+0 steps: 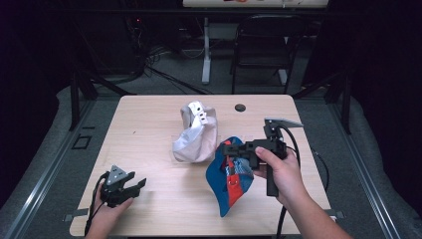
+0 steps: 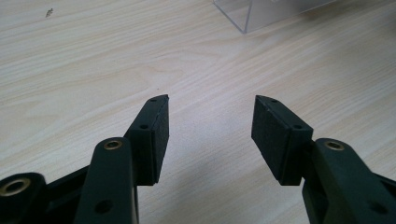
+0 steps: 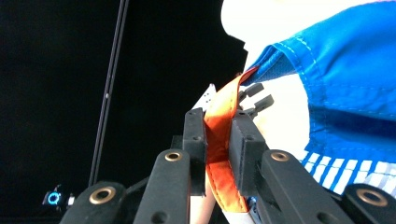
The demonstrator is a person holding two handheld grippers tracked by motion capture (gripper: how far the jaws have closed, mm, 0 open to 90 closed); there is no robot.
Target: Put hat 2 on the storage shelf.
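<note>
A blue cap (image 1: 218,175) with red and white panels hangs from my right gripper (image 1: 232,149) over the table's right half, brim pointing toward the near edge. In the right gripper view the right gripper (image 3: 218,120) is shut on the cap's orange strap (image 3: 218,140), with the blue cloth (image 3: 345,70) to its right. A white and grey cap (image 1: 195,133) lies at the middle of the table, to the left of the blue one. My left gripper (image 1: 130,186) rests low at the near left corner; in its own view the left gripper (image 2: 210,100) is open over bare wood.
The wooden table (image 1: 149,114) has a small black round disc (image 1: 240,107) near its far edge. A clear plastic piece (image 2: 261,14) lies on the wood ahead of the left gripper. A dark chair (image 1: 266,45) and a white table leg (image 1: 206,50) stand beyond the table.
</note>
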